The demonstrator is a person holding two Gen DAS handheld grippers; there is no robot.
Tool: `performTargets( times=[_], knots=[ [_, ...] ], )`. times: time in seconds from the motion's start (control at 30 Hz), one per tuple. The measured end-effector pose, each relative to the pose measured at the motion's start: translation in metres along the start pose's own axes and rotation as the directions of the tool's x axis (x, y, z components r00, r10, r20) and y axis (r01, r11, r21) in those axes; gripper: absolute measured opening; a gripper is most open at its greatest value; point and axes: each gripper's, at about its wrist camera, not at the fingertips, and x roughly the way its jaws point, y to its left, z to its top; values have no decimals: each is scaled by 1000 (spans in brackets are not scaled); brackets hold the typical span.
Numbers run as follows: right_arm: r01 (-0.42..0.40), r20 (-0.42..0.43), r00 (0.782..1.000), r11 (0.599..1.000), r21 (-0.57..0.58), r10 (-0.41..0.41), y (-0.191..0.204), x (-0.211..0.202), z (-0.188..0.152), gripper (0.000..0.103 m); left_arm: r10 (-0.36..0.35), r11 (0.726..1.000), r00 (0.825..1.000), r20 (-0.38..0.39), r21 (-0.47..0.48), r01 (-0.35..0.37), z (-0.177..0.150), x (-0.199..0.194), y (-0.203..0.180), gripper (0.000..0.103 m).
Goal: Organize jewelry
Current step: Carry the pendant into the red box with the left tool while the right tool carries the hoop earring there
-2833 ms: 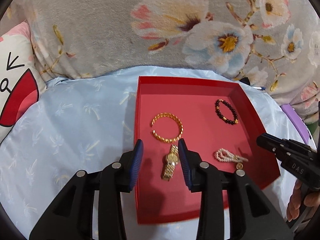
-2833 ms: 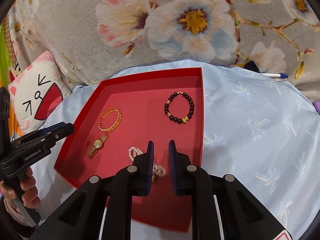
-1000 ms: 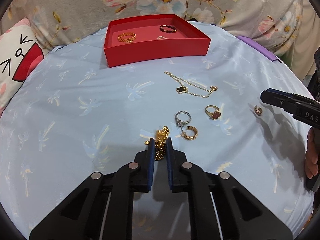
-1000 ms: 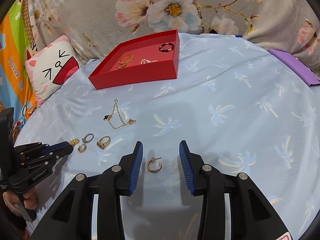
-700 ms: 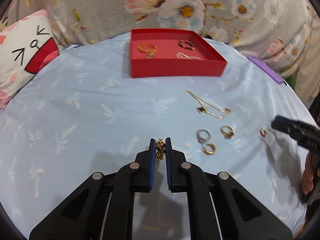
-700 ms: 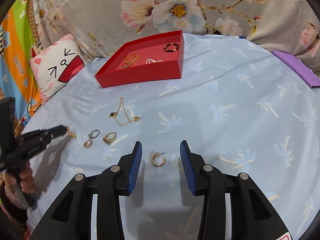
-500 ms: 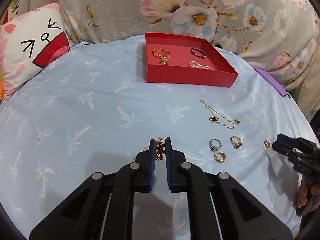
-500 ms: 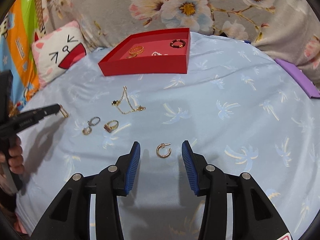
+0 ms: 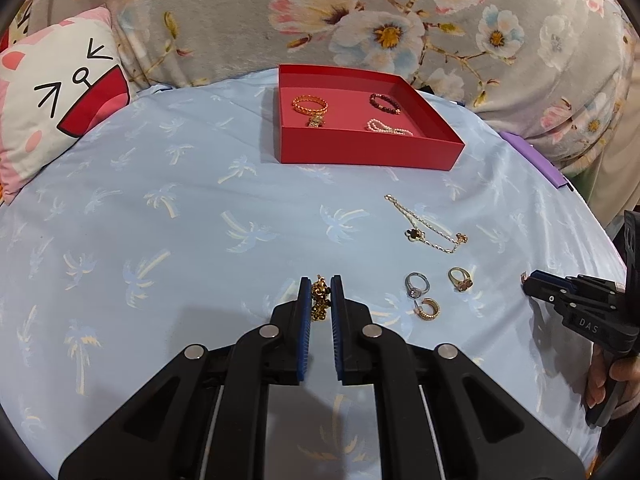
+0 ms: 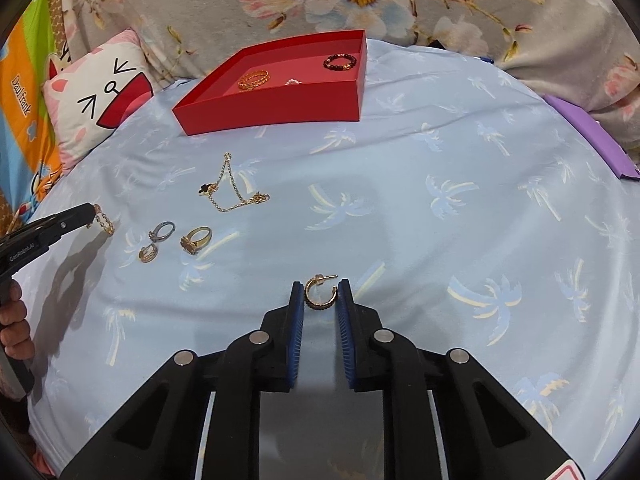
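Gripping a gold chain [image 9: 320,298], the left gripper [image 9: 319,296] has its blue pads clamped on it above the blue cloth [image 9: 160,200]. Ahead and to its right lie a silver ring [image 9: 416,283], a hoop earring [image 9: 428,309] and a gold ring [image 9: 460,279]; farther ahead lies a bracelet [image 9: 426,227], and beyond it the red tray [image 9: 368,152] holds a gold bangle [image 9: 310,104], dark beads [image 9: 384,103] and pearls [image 9: 388,127]. At far right the right gripper [image 9: 530,282] is seen side-on. In the right wrist view, the right gripper [image 10: 321,296] is closing, with a gold hoop [image 10: 320,294] between its pads, both touching it. Ahead to its left lie the gold ring [image 10: 196,239], silver ring [image 10: 162,231], hoop earring [image 10: 148,255] and bracelet [image 10: 228,192]; the tray [image 10: 280,108] lies farther ahead. At far left the left gripper [image 10: 90,212] holds the chain [image 10: 104,222] dangling.
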Motion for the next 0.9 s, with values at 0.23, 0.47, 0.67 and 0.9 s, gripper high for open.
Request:
performTargets(
  times=[0.23, 0.47, 0.67, 0.9],
  knots=[
    [-9, 8, 1000, 1000, 13, 9, -3, -2, 1, 15, -16, 1000, 1000, -6, -3, 16, -1, 1, 0, 9],
    [-16, 34, 999, 1000, 8, 16, -2, -6, 1, 15, -9, 1000, 1000, 7, -7, 9, 0, -2, 1, 9],
    [-26, 44, 999, 1000, 10, 26, -2, -8, 2, 15, -11, 1000, 1000, 8, -8, 11, 1, -2, 1, 9],
    [-91, 46, 995, 996, 7, 91, -1, -16, 25, 15, 2, 1000, 999, 38, 31, -3, 20, -8, -1, 9]
  ],
)
